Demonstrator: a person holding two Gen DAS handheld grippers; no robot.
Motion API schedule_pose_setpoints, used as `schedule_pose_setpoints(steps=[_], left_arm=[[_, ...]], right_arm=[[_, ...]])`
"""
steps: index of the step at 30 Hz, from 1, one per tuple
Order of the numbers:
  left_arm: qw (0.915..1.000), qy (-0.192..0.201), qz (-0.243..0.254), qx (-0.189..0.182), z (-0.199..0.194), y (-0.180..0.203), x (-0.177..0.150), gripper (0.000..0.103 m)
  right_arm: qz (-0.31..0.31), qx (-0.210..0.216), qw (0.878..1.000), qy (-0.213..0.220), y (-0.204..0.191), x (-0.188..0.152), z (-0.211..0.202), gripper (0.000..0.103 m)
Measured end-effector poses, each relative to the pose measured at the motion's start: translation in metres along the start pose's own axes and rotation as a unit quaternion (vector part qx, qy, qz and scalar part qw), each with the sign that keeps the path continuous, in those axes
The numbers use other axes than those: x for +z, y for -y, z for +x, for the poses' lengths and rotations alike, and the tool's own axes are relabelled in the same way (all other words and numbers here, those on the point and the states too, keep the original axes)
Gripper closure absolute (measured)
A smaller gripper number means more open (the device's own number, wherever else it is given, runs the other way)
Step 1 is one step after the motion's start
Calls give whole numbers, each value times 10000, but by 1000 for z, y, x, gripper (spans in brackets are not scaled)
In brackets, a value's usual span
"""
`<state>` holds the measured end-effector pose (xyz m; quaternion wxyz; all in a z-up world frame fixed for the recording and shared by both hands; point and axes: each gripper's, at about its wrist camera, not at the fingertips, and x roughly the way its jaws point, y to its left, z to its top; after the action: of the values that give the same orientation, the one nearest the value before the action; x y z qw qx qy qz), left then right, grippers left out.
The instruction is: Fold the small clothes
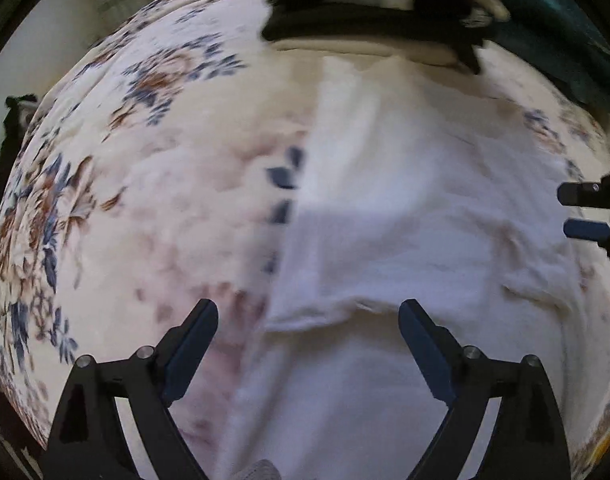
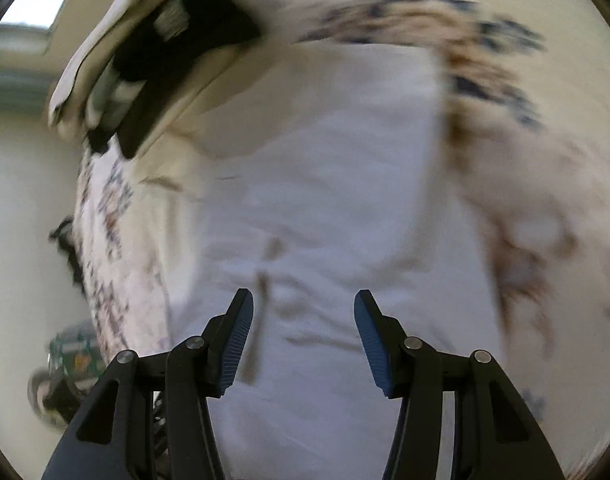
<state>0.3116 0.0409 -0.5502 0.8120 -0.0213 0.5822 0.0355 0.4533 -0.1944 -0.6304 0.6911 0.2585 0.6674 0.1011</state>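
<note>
A white garment (image 1: 405, 208) lies spread flat on a floral bedsheet (image 1: 105, 184), with a folded edge running across it near my left fingers. My left gripper (image 1: 308, 312) hangs over that edge, jaws wide open with nothing between them. My right gripper (image 1: 577, 212) shows at the right rim of the left wrist view, jaws apart. In the right wrist view the right gripper (image 2: 303, 300) stands open above the wrinkled white garment (image 2: 325, 168), and nothing is held. Both views are blurred.
A stack of folded clothes (image 1: 369, 20) in black, white and cream lies at the far end of the bed, also seen as the stack (image 2: 165, 52). A teal cloth (image 1: 565, 40) lies beside it. Past the bed's left edge are a pale floor and some clutter (image 2: 69, 360).
</note>
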Motion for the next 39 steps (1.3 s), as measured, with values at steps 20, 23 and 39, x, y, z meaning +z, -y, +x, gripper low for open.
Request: schedule_pose_setpoints(steps=[20,23,39], left_arm=[[9994,25,-19,344,21,-2,8,11],[9994,262,-15,238,-10,-4,5,11],[9984,-381,37,-425,-108,133,-112,4]], right_arm=[[-1440,-1071,9809,-756,-72,40,79,90],[-855,-680,9919,-654,-52,40,43,67],[69,-907,9928,-774,173,-56,-165,60]])
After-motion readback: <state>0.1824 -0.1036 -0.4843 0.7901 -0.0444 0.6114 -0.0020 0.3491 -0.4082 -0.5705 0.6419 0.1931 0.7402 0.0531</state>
